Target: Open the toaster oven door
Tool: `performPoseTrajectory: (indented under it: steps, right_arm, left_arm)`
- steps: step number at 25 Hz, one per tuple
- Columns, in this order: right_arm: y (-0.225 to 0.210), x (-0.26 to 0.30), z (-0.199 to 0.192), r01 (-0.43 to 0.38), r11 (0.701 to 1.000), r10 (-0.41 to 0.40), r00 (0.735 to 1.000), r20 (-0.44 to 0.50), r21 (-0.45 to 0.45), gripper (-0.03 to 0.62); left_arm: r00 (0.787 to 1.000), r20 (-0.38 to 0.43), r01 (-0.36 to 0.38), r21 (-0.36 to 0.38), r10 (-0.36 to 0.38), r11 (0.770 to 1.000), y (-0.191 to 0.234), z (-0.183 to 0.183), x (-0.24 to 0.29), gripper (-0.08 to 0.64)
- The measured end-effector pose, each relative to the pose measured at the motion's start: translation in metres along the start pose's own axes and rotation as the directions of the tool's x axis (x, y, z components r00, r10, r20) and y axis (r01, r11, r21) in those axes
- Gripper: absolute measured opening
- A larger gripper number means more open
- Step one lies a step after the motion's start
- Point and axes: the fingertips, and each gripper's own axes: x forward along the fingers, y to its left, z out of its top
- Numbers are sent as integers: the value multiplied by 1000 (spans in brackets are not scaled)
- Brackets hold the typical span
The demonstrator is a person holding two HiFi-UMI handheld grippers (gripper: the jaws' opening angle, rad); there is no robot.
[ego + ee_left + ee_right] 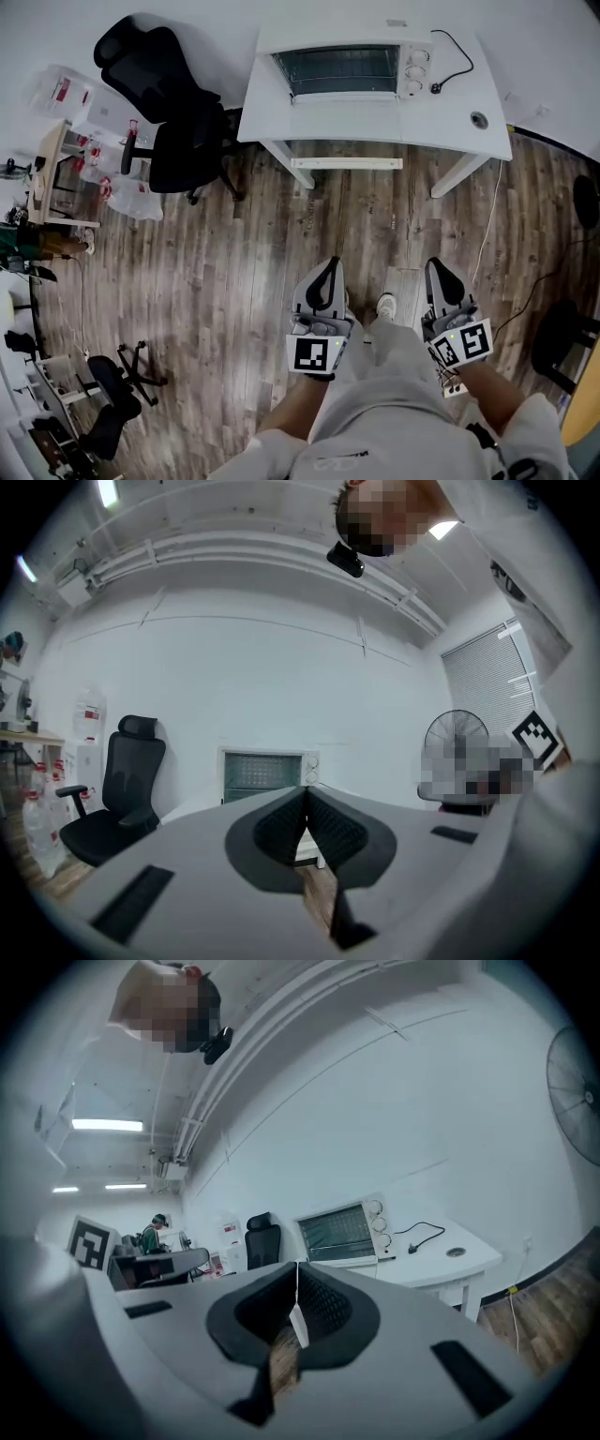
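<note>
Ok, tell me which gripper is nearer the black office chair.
Left. In the head view the left gripper is below and right of the black office chair; the right gripper is even farther right.

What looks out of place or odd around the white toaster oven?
The black power cord of the white toaster oven lies loose on the white table, its plug end bare on the tabletop, so the oven looks unplugged. Nothing else stands out.

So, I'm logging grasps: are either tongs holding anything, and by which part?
Nothing is held: the left tongs and right tongs are shut, empty, far from the toaster oven.
</note>
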Motion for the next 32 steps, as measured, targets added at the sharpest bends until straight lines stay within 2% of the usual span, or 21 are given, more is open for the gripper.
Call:
performPoseTrajectory:
  steps: [3,8,12,16,20,24,32]
  right_arm:
    - [21,-8,4,2,999,-1,1000,4,-44,17]
    - [55,-25,12,52,997,-49,997,51,-51,17]
    - [89,-55,18,108,992,-101,989,105,-58,17]
    - [140,-89,17,163,985,-153,975,159,-57,18]
    - [196,-122,12,188,980,-172,967,187,-70,18]
    - [228,-159,2,218,973,-202,963,179,-75,18]
    - [248,-214,-2,277,957,-258,950,177,-87,18]
  left_arm:
    - [1000,18,-6,5,6,1000,3,12,-21,8]
    - [998,57,5,7,-5,1000,15,29,-65,8]
    - [994,95,53,12,-54,999,15,41,-109,8]
    - [987,111,114,11,-115,993,18,45,-161,8]
    - [982,120,147,-5,-145,989,24,42,-218,8]
    - [979,108,174,-17,-171,985,23,31,-262,8]
    - [978,77,198,-34,-195,980,14,14,-307,8]
